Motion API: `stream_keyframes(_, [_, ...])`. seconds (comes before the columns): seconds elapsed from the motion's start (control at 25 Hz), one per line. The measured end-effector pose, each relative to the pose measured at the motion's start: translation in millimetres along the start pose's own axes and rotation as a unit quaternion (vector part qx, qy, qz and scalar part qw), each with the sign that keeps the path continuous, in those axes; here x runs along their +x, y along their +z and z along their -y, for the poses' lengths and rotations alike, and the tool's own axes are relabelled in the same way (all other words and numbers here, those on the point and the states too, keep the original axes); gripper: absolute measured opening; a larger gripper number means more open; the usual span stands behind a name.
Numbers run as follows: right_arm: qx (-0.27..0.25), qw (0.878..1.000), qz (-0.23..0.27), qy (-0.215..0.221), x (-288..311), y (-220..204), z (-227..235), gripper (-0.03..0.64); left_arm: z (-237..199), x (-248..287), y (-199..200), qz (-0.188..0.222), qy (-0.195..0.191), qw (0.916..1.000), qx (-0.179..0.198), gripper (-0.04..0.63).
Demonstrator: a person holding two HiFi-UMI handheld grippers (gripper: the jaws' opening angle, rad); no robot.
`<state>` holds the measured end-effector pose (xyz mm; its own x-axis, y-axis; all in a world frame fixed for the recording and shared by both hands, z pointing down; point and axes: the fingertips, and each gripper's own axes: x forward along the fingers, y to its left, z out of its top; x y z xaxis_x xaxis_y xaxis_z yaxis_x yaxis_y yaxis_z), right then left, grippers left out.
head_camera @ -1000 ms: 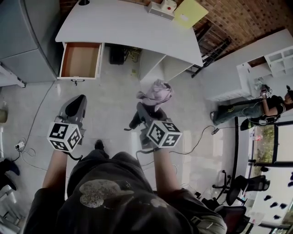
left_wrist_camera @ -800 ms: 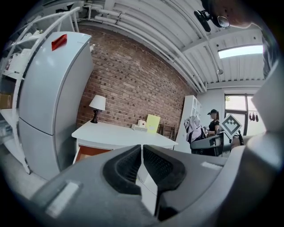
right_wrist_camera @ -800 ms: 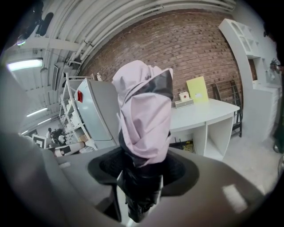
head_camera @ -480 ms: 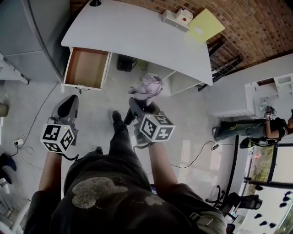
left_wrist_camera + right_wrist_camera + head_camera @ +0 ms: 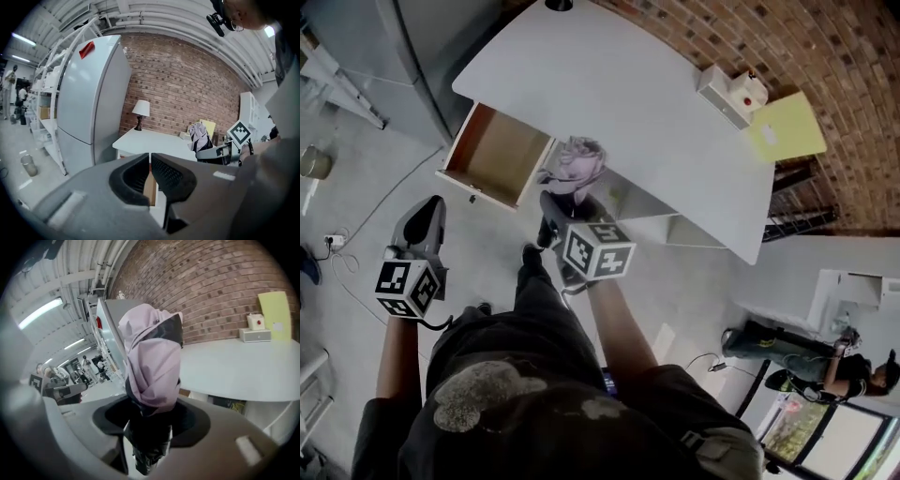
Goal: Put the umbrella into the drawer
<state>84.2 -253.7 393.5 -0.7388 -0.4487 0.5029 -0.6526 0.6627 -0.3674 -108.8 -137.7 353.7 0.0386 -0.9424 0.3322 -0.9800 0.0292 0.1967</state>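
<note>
Umbrella (image 5: 575, 161) folded, lilac cloth over a black shaft, is clamped in the right gripper (image 5: 551, 202), whose jaws close on the shaft's dark lower part. Its long axis runs on from the gripper's own line, and the bunched cloth head stands out past the fingertips toward the desk (image 5: 628, 103). From the head view that head overlaps the desk's front edge, just right of the open drawer (image 5: 492, 150). The drawer is pulled out from under the desk's left end and its wooden bottom is bare.

The coming move appears to turn on that offset. The drawer lies to the umbrella's left and lower, so the right hand, the nearer one, likely has to swing left and tip the umbrella down. The left gripper (image 5: 150, 159) hangs well apart at lower left, jaws nearly together on nothing.

A fridge (image 5: 93, 93) stands left of the desk. A lamp (image 5: 140, 110), white box (image 5: 731, 92) and yellow sheet (image 5: 787, 131) are on the desktop, all clear of the drawer. Only the desk's overhang and the drawer's raised front seem likely to catch the umbrella.
</note>
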Motion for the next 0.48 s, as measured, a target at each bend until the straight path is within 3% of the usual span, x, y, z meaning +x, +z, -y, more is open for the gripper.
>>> stream_keyframes(0.24, [-0.048,0.993,-0.062,0.093,74,13,-4,0.235,-20,16,1,0.013,0.102,0.9941,-0.036,0.025])
stream_keyframes(0.48, [-0.094,0.972,-0.127,0.175,137,-8,-27,0.235,-40,4,-23,0.014,0.2,0.9764,-0.08,0.025])
